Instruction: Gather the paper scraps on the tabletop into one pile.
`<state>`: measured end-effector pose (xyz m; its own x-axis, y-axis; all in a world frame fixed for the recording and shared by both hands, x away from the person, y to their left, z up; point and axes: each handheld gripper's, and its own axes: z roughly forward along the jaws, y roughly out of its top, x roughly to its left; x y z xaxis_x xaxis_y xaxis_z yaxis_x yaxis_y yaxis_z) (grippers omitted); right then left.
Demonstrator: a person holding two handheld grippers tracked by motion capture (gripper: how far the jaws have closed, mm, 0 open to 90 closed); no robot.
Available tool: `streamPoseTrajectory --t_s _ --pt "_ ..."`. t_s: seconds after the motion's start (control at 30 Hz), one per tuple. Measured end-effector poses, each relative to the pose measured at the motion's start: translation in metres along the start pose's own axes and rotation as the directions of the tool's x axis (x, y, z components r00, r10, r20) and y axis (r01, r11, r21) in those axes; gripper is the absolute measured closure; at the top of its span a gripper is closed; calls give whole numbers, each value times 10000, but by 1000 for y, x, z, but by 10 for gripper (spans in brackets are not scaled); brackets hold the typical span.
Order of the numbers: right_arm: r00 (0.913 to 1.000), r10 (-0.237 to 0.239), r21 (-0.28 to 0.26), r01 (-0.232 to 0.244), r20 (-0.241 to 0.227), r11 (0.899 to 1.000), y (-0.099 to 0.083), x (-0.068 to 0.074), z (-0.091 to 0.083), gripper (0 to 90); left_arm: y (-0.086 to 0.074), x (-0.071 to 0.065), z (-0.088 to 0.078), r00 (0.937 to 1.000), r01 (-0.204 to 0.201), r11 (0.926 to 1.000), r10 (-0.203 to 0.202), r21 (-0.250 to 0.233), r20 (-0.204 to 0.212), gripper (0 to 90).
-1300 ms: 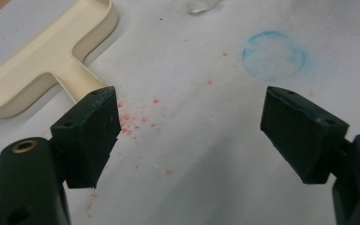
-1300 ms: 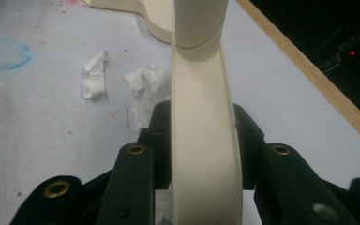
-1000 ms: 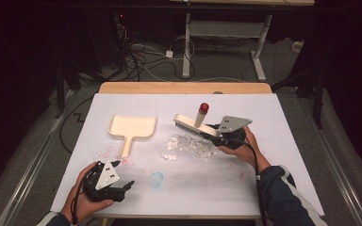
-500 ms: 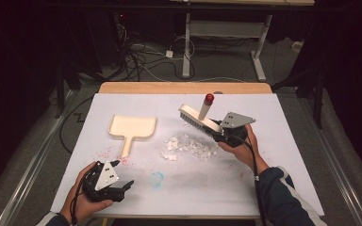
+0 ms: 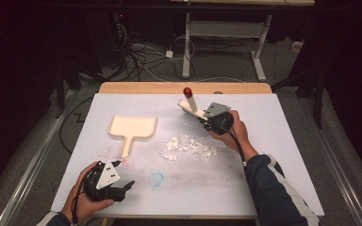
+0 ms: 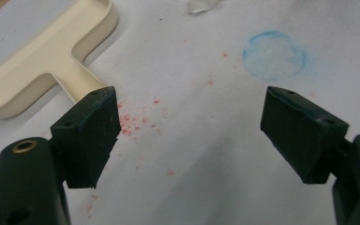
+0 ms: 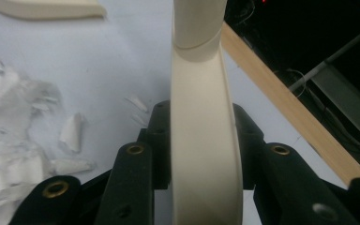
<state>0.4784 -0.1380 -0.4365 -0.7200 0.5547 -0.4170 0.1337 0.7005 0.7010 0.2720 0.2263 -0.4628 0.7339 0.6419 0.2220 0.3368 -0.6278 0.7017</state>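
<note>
No readable text (anywhere visible).

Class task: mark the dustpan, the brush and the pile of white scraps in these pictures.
dustpan (image 5: pixel 133 128): high view, middle of its flat tray.
brush (image 7: pixel 201 136): right gripper view, cream body clamped between the jaws.
pile of white scraps (image 5: pixel 189 147): high view, centre of the pile.

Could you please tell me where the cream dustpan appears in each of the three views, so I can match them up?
High view: the dustpan lies left of centre, its handle pointing toward the person.
Left gripper view: top left, handle end just above the left jaw.
Right gripper view: a cream edge at the top left corner.
Shared landmark: the pile of white scraps, at the left edge in the right gripper view.
</note>
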Motion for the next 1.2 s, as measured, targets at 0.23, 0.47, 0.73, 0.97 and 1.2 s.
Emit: streamPoseTrajectory --t_s 0.23,0.47,0.73,0.97,1.2 --pt "9929 -669 -41 668 -985 9978 -3 6 0 678 0 -1 1 10000 -81 10000 80 43 49 197" --pt "9644 -1232 -699 1097 -2342 9915 -18 8 -27 677 1 -1 2 9999 -139 9999 139 94 17 197" --pt "9463 -1542 -1323 1206 -2841 9839 -27 12 -53 678 2 -2 3 9999 -155 9998 154 139 65 197" --pt "9747 -595 -2023 151 -2155 9792 -25 6 -73 678 3 -2 3 9998 -186 9997 186 133 15 197" --pt "9721 817 -2069 -1282 -2197 9699 -8 13 -90 677 3 -2 0 9998 -155 9999 155 45 -99 197"
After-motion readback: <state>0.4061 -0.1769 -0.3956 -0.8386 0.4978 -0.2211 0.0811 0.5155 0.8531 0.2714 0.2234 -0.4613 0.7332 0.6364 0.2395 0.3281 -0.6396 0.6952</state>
